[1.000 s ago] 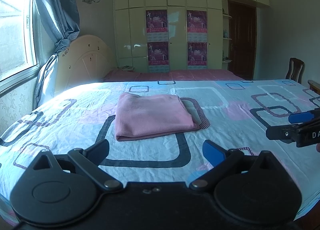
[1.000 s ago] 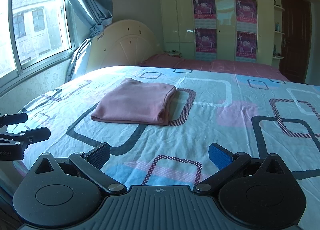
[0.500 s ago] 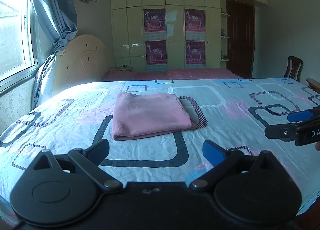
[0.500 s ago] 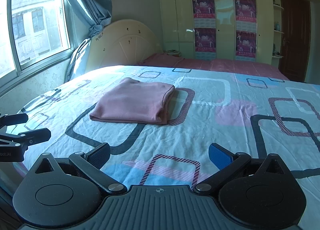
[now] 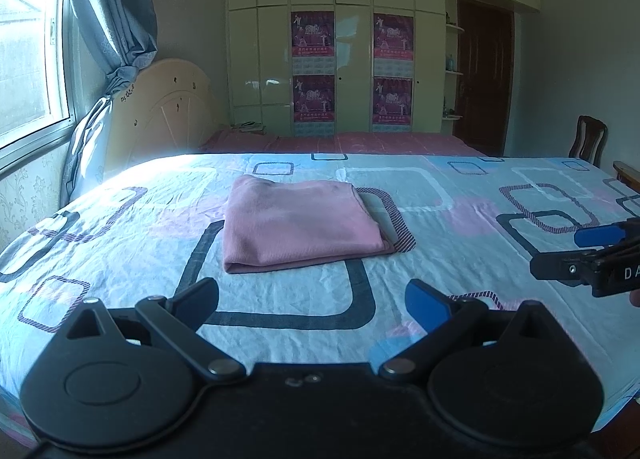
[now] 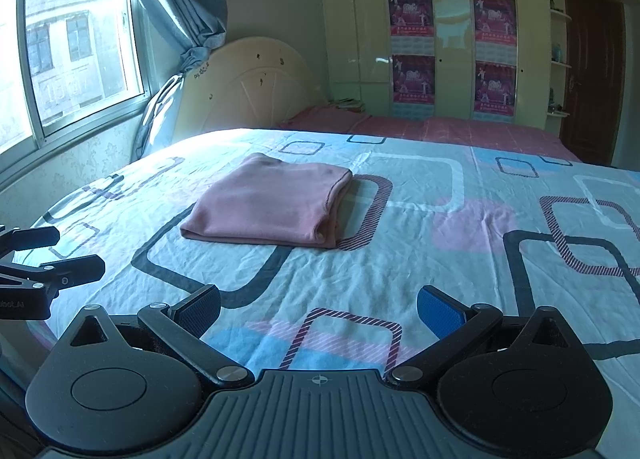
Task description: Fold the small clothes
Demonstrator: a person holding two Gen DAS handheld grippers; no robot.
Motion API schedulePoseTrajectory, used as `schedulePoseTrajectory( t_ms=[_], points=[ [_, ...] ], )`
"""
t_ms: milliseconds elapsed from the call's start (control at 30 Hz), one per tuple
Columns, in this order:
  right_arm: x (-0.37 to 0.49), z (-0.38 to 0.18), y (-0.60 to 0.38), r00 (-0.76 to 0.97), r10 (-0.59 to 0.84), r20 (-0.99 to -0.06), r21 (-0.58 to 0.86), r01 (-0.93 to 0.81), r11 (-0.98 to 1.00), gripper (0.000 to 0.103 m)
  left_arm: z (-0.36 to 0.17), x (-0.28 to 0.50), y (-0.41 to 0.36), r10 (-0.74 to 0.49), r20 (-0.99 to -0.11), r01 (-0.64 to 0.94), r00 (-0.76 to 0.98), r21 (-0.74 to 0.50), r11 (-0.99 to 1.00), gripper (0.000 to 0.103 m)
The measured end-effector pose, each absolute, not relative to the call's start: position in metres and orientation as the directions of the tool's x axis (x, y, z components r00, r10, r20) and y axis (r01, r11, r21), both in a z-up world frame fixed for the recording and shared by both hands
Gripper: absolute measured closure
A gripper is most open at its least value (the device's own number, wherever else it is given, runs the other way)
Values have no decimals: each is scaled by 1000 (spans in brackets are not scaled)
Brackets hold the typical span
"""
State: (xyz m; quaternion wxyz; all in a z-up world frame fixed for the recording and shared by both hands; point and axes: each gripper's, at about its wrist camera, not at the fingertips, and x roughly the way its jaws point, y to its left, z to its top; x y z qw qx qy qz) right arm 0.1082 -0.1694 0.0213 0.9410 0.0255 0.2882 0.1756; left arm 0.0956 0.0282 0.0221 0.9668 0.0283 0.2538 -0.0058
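left wrist view: left gripper (image 5: 312, 297) jaws spread, empty, above the near edge of the bed with patterned sheet (image 5: 460, 259) | folded pink cloth garment (image 5: 300, 225) lies flat mid-bed, apart from both grippers | right wrist view: right gripper (image 6: 318, 309) jaws spread, empty, over the bed's near edge; garment (image 6: 272, 203) ahead, toward the cream headboard (image 6: 248, 87)

in the left wrist view the folded pink garment (image 5: 300, 225) has drifted slightly toward 9 o'clock, and the right gripper (image 5: 576, 255) at 3 o'clock has edged a little further inward.
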Motion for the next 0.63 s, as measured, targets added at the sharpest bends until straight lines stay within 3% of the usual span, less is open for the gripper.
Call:
schedulePoseTrajectory(
  t_ms=[633],
  points=[
    [114,22,-165,764,370,-528,154,-342,927,0,23,98,24,-12,-479,53,878,72,996,4]
  ],
)
